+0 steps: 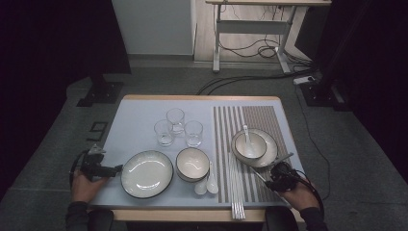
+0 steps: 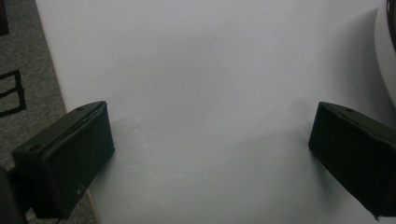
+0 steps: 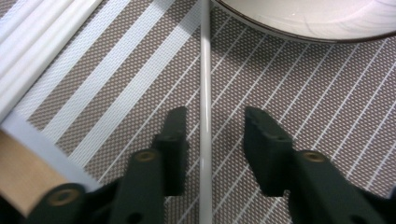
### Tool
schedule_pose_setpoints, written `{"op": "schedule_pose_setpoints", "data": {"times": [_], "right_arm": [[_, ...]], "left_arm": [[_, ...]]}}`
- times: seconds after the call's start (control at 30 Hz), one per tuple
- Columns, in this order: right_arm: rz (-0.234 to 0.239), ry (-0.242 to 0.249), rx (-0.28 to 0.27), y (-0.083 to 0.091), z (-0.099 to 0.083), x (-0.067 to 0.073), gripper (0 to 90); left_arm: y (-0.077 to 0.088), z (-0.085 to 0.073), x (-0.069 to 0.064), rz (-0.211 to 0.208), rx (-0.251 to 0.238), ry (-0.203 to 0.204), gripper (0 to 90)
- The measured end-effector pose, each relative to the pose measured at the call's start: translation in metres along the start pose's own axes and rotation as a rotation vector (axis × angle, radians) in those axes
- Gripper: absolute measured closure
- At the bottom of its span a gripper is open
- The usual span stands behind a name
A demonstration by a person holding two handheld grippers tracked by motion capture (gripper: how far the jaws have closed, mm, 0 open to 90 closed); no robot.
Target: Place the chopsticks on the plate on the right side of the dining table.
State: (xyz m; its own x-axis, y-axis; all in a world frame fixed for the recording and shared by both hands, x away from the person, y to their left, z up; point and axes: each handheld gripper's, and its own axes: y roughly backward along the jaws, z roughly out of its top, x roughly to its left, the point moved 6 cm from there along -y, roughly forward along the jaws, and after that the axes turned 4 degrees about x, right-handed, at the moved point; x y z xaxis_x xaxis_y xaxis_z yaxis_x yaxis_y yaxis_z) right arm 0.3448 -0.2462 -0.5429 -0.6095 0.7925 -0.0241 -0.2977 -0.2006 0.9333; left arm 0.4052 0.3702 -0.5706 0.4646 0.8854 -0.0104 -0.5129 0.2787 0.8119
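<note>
Chopstick between the spread right tongs, pads clear of it: thin, stiff, slick (rolls on the placemat), best pinched mid-length; left tongs spread, empty.

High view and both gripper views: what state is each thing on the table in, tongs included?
Left tongs: open, nothing between them, over bare table.
Right tongs: open, a white chopstick runs between them, pads not pressing.
Three glasses: upright, empty.
Dark-rimmed plate: empty.
Stacked bowls: upright, empty.
Two loose spoons: lying beside the stacked bowls.
Placemat: flat.
Bowl on plate: upright, holds a spoon.
</note>
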Motion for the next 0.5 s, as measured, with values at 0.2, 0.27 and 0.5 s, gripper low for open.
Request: {"op": "schedule_pose_setpoints", "data": {"times": [0.2,0.27,0.5], "right_arm": [[-0.016,0.049,0.119,0.007,0.012,0.0,46.2],[-0.018,0.079,0.159,0.006,0.014,0.001,45.4],[-0.01,0.123,0.266,-0.003,0.02,0.005,63.0]], "left_arm": [[0.0,0.0,0.0,0.0,-0.002,0.0,0.0],[0.0,0.0,0.0,0.0,-0.002,0.0,0.0],[0.0,0.0,0.0,0.0,-0.002,0.0,0.0]]}}
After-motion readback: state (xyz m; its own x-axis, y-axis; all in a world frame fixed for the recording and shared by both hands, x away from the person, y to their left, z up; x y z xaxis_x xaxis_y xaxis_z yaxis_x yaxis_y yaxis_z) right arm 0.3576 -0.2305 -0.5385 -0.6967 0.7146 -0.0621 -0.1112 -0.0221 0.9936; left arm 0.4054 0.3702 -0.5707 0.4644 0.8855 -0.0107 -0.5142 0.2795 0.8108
